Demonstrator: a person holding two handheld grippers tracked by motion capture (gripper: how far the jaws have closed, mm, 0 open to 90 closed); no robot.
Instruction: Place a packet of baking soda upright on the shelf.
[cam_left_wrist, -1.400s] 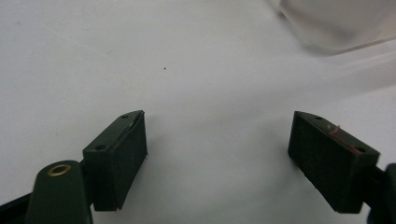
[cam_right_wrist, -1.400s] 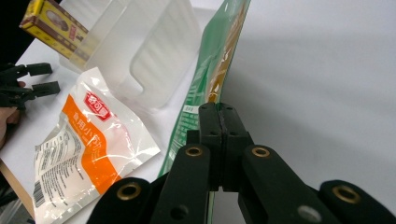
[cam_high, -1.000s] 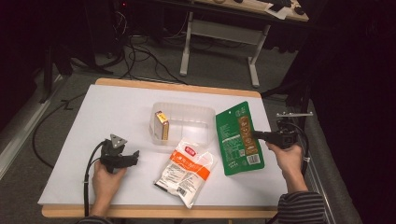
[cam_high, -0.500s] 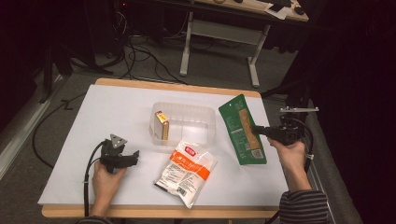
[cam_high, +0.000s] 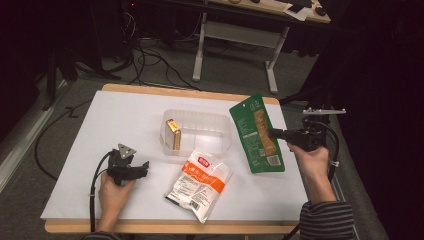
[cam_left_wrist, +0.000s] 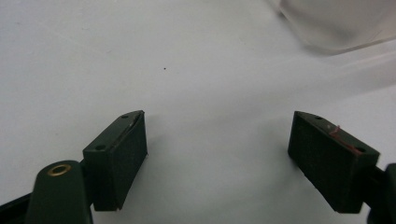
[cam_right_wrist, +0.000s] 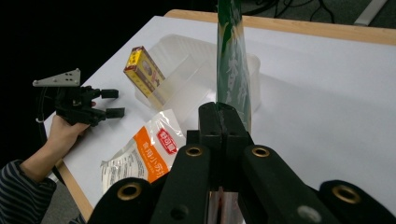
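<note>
Green snack packet (cam_high: 257, 134) hangs right of center in the high view, lifted off the white counter (cam_high: 125, 120) and pinched tight in the right tool (cam_high: 274, 133). The left tool (cam_high: 145, 169) rests at lower left with its jaws wide and nothing between them. Behind the counter lie a grey floor (cam_high: 165, 70), black cables (cam_high: 150, 55) and another table's legs (cam_high: 200, 50).

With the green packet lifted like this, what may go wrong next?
The right gripper pinches the green packet only at one edge, so it may swing or slip out. If it goes into the clear tray, its hanging lower end may catch the rim or knock the yellow box.
</note>
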